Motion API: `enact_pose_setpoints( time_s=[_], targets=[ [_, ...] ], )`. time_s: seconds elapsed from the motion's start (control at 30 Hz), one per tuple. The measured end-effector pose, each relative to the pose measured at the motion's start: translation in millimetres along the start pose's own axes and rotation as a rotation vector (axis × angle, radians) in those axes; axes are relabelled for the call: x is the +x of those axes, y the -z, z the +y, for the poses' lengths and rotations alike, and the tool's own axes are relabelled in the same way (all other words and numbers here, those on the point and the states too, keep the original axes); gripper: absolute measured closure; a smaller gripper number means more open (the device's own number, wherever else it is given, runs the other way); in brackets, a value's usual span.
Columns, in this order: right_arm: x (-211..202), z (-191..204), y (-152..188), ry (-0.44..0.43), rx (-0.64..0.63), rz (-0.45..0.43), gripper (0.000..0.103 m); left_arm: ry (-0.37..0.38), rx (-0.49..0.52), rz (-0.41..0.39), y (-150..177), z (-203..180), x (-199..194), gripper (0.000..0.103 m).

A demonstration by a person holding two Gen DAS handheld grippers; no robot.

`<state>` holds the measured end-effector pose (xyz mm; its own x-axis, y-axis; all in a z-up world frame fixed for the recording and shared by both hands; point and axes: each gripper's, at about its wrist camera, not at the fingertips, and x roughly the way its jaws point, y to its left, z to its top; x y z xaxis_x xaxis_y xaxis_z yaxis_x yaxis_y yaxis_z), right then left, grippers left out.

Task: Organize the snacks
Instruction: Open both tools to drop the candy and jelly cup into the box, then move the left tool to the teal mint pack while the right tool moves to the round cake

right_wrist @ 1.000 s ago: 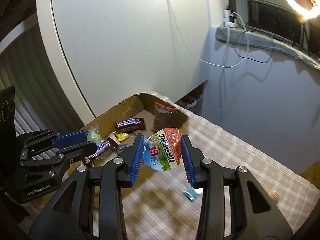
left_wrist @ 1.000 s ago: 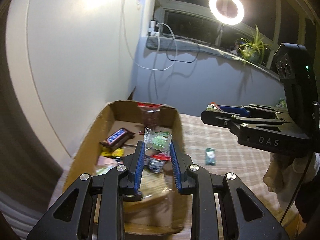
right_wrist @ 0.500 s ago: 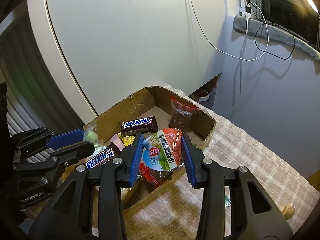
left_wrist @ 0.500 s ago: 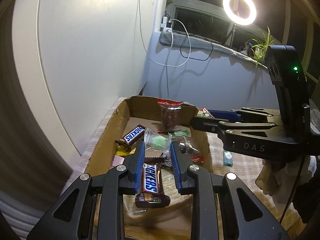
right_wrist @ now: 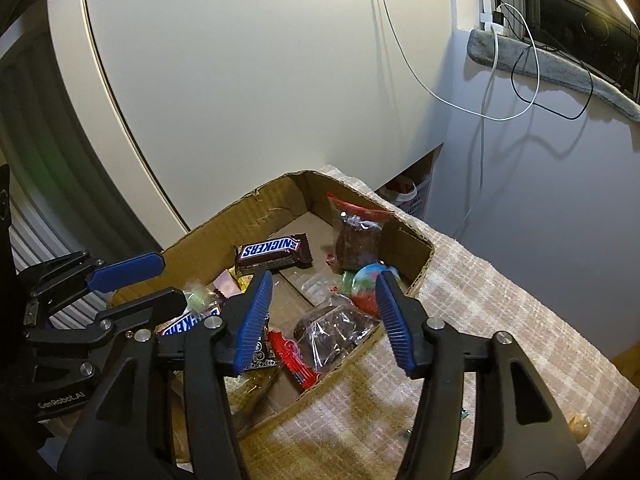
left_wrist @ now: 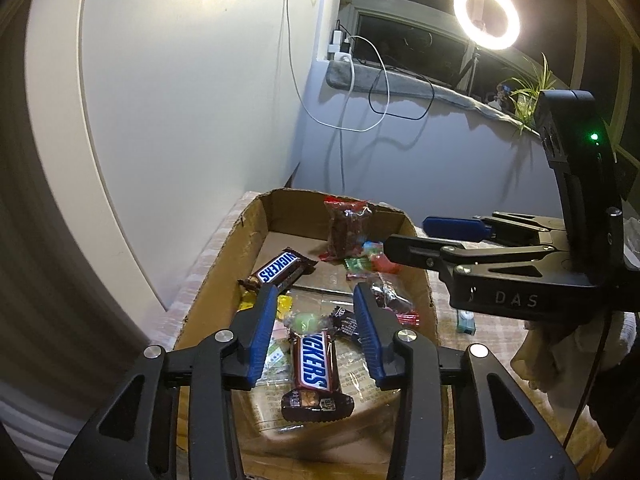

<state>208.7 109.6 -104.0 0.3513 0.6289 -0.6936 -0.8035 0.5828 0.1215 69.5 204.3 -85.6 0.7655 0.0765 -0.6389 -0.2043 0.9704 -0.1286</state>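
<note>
- The left hand-held gripper (left_wrist: 316, 312) is hovering over the cardboard box (left_wrist: 224, 272); its jaws have just been opening and are standing apart, a Snickers bar (left_wrist: 314, 368) lying loose between them, touching neither pad.
- The right hand-held gripper (right_wrist: 324, 304) is gaping too, having just been opening, with the round-lidded snack cup (right_wrist: 366, 280) now lying in the box at its 12 o'clock.
- Only the left wrist view is showing a small packet (left_wrist: 466, 322) on the checked worktop (left_wrist: 492, 344), at the box's 3 o'clock.
</note>
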Motion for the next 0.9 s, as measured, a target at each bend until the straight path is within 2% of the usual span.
enact_pose_setpoints(
  time_s=[0.07,0.1,0.17,0.27,0.37,0.9],
  targets=[
    [-1.3,0.1,0.0,0.014,-0.004,-0.009,0.026,-0.005,0.000,-0.004,0.5,0.5,-0.7,0.044],
    [-1.8,0.2,-0.1,0.020,-0.005,-0.012,0.021,-0.005,0.001,-0.008,0.6,0.6,-1.2,0.042],
    [-3.1,-0.3,-0.7,0.030,-0.005,-0.017,0.020,-0.008,0.007,-0.011,0.7,0.6,-2.0,0.037],
    [-2.4,-2.0,-1.8,0.048,-0.002,-0.012,0.009,-0.012,0.012,-0.013,0.9,0.9,-2.5,0.030],
    [-1.2,-3.3,-2.3,0.056,0.003,-0.009,0.009,-0.019,0.017,-0.005,0.7,0.4,-1.1,0.023],
    [-10.0,-3.1,-2.0,0.071,0.001,-0.020,0.008,-0.034,0.019,-0.001,0.3,-2.6,-2.5,0.023]
  ],
)
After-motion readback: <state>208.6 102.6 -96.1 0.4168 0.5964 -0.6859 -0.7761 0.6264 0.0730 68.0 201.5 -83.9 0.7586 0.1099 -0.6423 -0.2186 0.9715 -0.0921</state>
